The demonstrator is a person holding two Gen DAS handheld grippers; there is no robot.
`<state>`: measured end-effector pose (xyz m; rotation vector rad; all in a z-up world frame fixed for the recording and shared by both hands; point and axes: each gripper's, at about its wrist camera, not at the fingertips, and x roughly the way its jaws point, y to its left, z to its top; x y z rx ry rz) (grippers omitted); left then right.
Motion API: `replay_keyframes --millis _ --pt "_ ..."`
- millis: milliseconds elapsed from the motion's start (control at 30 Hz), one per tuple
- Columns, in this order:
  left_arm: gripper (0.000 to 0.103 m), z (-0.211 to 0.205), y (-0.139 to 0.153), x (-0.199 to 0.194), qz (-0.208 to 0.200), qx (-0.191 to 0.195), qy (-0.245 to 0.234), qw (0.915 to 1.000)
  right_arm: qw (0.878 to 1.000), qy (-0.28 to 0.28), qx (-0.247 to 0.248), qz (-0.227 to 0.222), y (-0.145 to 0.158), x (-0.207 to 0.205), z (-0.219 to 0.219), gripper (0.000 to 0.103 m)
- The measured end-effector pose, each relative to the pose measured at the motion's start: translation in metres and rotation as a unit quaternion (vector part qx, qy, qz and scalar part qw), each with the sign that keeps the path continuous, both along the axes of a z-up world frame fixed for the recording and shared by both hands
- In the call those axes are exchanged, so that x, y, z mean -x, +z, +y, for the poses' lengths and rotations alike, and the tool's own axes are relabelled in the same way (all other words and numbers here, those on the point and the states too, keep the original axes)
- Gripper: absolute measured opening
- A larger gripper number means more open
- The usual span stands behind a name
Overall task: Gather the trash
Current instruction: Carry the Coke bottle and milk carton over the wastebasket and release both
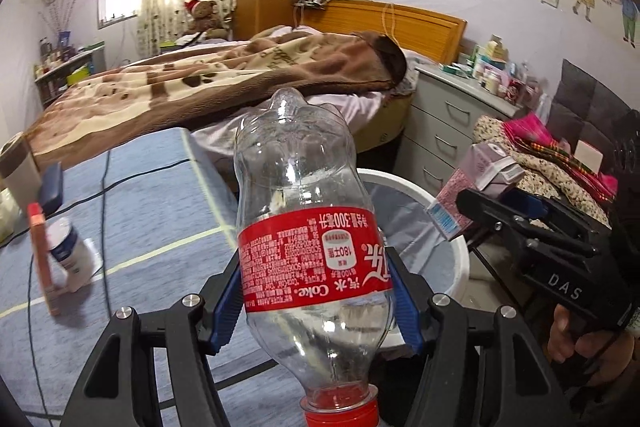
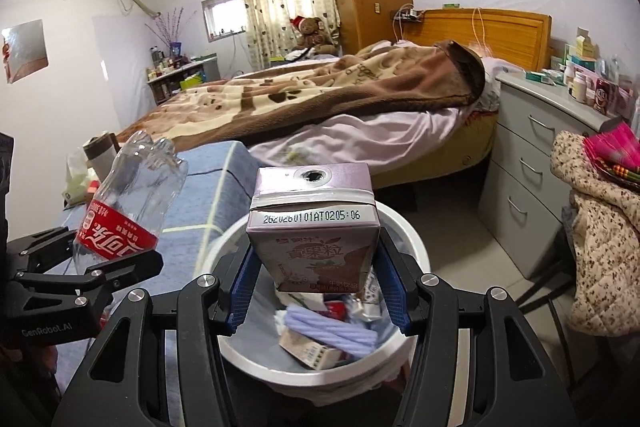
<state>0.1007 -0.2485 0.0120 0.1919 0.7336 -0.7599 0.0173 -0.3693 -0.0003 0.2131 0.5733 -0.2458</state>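
Blue ribbed pads of the left gripper (image 1: 318,301) pinch a clear plastic Coke bottle with a red label and red cap (image 1: 304,227) at the label band, cap toward the camera, base pointing away and up. The bottle is empty and slightly dented at the base. Just beyond and right of its fingers sits the round white plastic trash bin (image 1: 458,251); the bottle's far half hangs near the bin's rim. Left of this gripper is a blue quilted cover with pale stripes (image 1: 152,195), with a black cable, a white tipped jar (image 1: 70,253) and an orange flat box (image 1: 40,255) on it.

The right gripper (image 2: 316,285) clamps a purple-pink cardboard milk carton with a punched straw hole (image 2: 314,227) between its blue pads, upright, held by the lower sides. Directly under and past the fingers is the bin (image 2: 236,231), already holding a lilac ridged wrapper (image 2: 332,331), a small carton and crumpled scraps. The carton hangs above the bin opening, not touching the contents.

In the right view the left gripper with the bottle (image 2: 128,203) sits just left of the bin. In the left view the right gripper (image 1: 524,223) with its carton (image 1: 476,183) is at right, a hand (image 1: 580,343) on its handle.

Farther out: bed with a brown patterned blanket (image 2: 328,87), grey drawer unit (image 2: 532,155) to the right.
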Motion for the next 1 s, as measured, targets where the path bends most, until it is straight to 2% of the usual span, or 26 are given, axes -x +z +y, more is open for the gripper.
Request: replay_keyframes --millis 467,900,1000 --pt "0.065 -0.056 -0.04 -0.028 0.025 -0.049 -0.017 0.9984 0.999 -0.018 -0.003 0.043 -0.022 0.0 -0.029 0.056" --pt "0.066 -0.065 -0.048 -0.035 0.032 -0.038 -0.033 0.9982 0.998 -0.023 0.006 0.063 -0.031 -0.009 -0.037 0.057" --pt "0.066 -0.064 -0.047 -0.035 0.037 -0.031 -0.035 0.9982 0.998 -0.029 0.003 0.063 -0.032 -0.008 -0.039 0.07"
